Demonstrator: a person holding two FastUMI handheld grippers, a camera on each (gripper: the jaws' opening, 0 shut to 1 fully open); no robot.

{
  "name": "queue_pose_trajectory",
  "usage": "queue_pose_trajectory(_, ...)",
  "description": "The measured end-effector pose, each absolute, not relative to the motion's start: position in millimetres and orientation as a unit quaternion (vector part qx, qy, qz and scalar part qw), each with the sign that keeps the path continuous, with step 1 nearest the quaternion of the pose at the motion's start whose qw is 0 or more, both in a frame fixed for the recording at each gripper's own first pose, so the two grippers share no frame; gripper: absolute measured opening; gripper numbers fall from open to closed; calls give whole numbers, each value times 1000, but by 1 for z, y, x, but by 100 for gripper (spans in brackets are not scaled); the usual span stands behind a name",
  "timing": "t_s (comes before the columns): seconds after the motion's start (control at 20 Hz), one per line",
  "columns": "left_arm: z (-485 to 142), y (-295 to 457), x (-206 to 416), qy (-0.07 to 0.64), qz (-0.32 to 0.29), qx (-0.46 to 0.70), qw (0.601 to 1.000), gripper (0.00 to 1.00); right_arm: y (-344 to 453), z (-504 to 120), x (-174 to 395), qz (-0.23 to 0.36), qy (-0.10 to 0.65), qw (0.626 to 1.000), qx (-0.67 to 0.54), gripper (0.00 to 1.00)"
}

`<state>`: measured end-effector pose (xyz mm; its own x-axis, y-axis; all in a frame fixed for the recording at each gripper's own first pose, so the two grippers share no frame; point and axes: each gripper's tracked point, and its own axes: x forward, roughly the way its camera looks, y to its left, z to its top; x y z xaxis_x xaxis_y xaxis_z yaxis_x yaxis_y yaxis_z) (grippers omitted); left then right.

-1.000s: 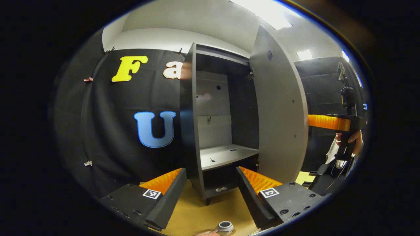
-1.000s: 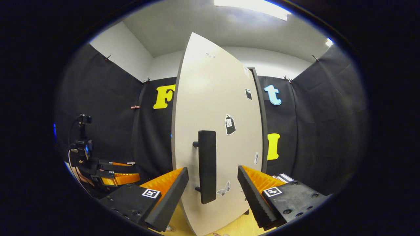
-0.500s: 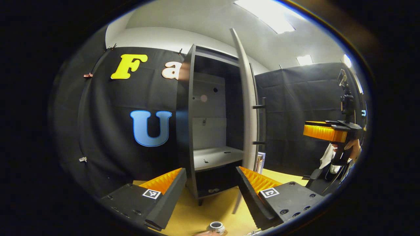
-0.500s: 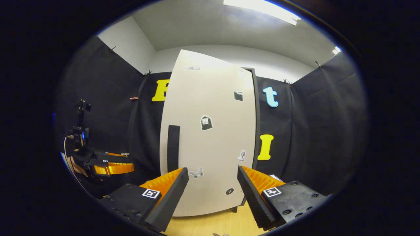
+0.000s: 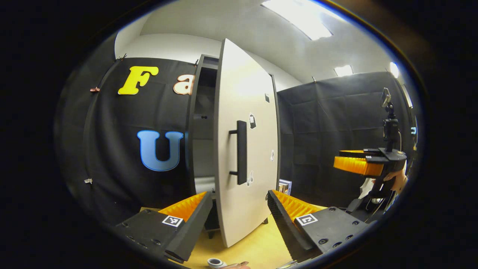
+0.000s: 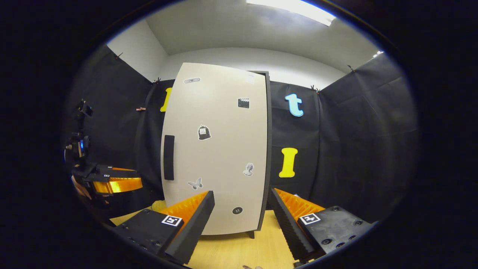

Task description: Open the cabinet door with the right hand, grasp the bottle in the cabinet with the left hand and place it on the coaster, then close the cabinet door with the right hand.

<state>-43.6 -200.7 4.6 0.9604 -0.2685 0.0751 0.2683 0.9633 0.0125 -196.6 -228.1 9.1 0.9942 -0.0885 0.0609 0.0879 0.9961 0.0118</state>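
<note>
Yellowish wood makes up the bench (image 6: pixel 239 250) on which the tall cabinet (image 5: pixel 199 123) stands on short dark legs, its carcass dark and its interior shadowed. Pale grey covers the cabinet door (image 5: pixel 242 149), which in the left gripper view stands partly ajar, a dark gap showing between its free edge and the cabinet's left side; a long black handle (image 5: pixel 241 152) runs upright on the door's face, with a few small stickers (image 6: pixel 203 132) scattered near it. In the right gripper view the same door is seen nearly face on, and from there how far it stands from the frame cannot be told. Black cloth hangs as the booth wall (image 6: pixel 354 142) on three sides, below white upper walls and a white ceiling with bright strip lights (image 5: pixel 295 18). The left hand-held gripper (image 5: pixel 239 220) has its fingers spread wide with nothing between them, the door's lower edge showing in the gap farther off. The right hand-held gripper (image 6: pixel 242 220) is likewise spread and empty, apart from the door. At the bottom edge of the left gripper view the light-capped top of the bottle (image 5: pixel 215 262) shows just above the bench, below the left fingers; the coaster under it cannot be made out.
</note>
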Motion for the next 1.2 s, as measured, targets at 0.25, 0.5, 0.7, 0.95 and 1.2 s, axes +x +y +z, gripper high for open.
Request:
queue_pose_trajectory(0.25,-2,-238,-37,-31,-123,3,992,94,-248,3,-199,-24,-24,999,4,98)
queue_pose_trajectory(0.5,-8,-262,-34,-26,-99,11,995,94,-262,-3,-199,1,-22,1000,3,98)
queue_pose_trajectory(0.7,-10,-269,-35,-22,-80,11,996,94,-267,-4,-199,18,-25,999,13,98)
queue_pose_trajectory(0.95,-12,-273,-25,-19,-64,21,998,94,-276,-3,-195,21,-24,999,25,98)
queue_pose_trajectory(1.2,-7,-274,-19,-22,-60,29,998,94,-274,-5,-185,25,-18,999,21,98)
